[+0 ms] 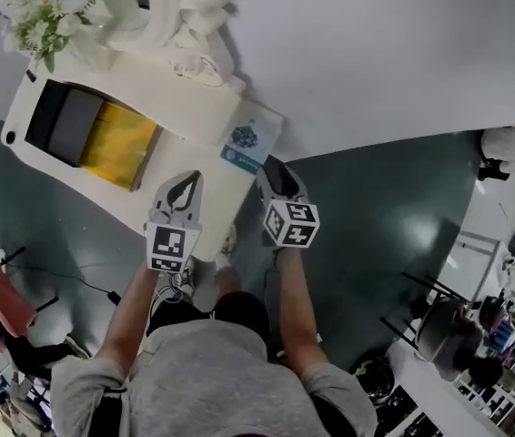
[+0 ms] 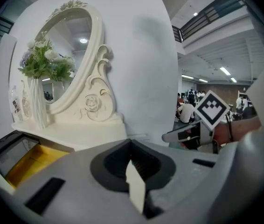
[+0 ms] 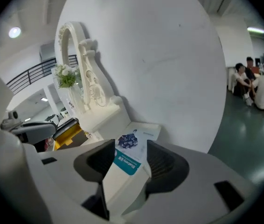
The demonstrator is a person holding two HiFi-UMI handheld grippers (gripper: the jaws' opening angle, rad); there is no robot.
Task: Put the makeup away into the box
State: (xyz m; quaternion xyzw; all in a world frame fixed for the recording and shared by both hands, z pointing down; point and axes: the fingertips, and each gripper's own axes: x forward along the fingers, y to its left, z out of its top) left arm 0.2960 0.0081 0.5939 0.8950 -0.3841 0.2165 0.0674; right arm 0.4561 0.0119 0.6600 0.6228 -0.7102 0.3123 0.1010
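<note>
- Head view, steeply down onto a white dressing table with an ornate mirror and a bunch of flowers along its back.
- Lying flat on the table's right end: a white makeup sachet with a teal band and a berry picture, outside the box and well apart from it.
- At the table's left end: the box, open, yellow-lined, with dark grey contents at its left side.
- Left gripper: clenched tip to tip on nothing, poised over the table's near edge between box and sachet.
- Left gripper view: same shut tips, facing mirror, flowers and box.
- Right gripper: released, jaws spread, tips just beside the sachet's near corner.
- Right gripper view: sachet framed in the gap between the spread jaws, teal end nearest; contact with the pads not discernible.
- Both tools held by a person in a grey top.
</note>
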